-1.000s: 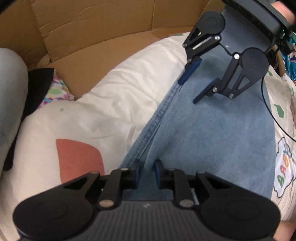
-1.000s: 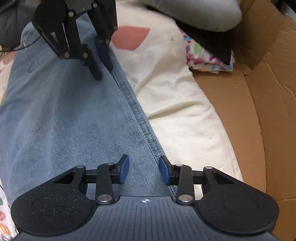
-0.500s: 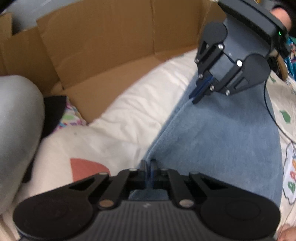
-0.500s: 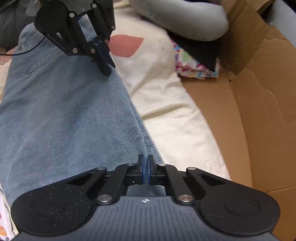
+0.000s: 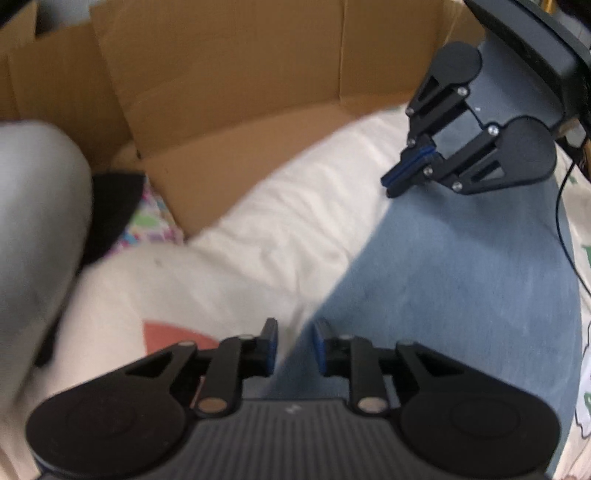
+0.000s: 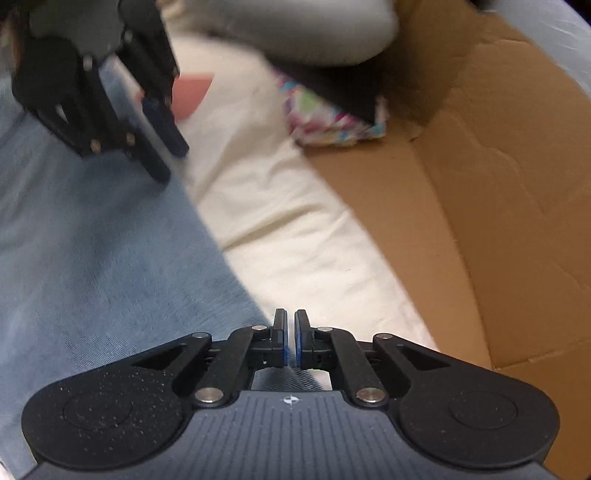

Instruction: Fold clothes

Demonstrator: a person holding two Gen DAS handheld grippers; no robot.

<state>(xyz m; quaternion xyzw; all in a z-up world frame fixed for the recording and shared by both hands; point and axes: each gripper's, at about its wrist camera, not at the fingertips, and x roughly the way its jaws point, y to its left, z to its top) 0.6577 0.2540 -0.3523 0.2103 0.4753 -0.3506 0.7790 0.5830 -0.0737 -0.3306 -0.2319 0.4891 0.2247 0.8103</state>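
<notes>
Blue jeans [image 5: 461, 288] lie flat on cream bedding [image 5: 258, 229]. My left gripper [image 5: 294, 343] sits at the jeans' left edge. Its jaws are opening, and the denim edge runs up through the gap without the pads pressing on it. My right gripper [image 6: 290, 339] is shut on the same side edge of the jeans [image 6: 92, 258], farther along. In the left wrist view the right gripper [image 5: 400, 177] shows its blue pads pinched together at the denim edge. In the blurred right wrist view the left gripper [image 6: 171, 164] has its fingers apart.
A brown cardboard box [image 5: 240, 92] stands along the bedding's far side and shows again as the cardboard box [image 6: 480, 203]. A grey cushion [image 6: 314, 29] lies over a black item and a colourful patterned cloth [image 6: 332, 118]. A black cable [image 5: 565, 229] runs down at the right.
Both grippers closed on the jeans' edge from open. The left one has since parted again, while the right stays closed. Both views have tipped up slightly towards the box.
</notes>
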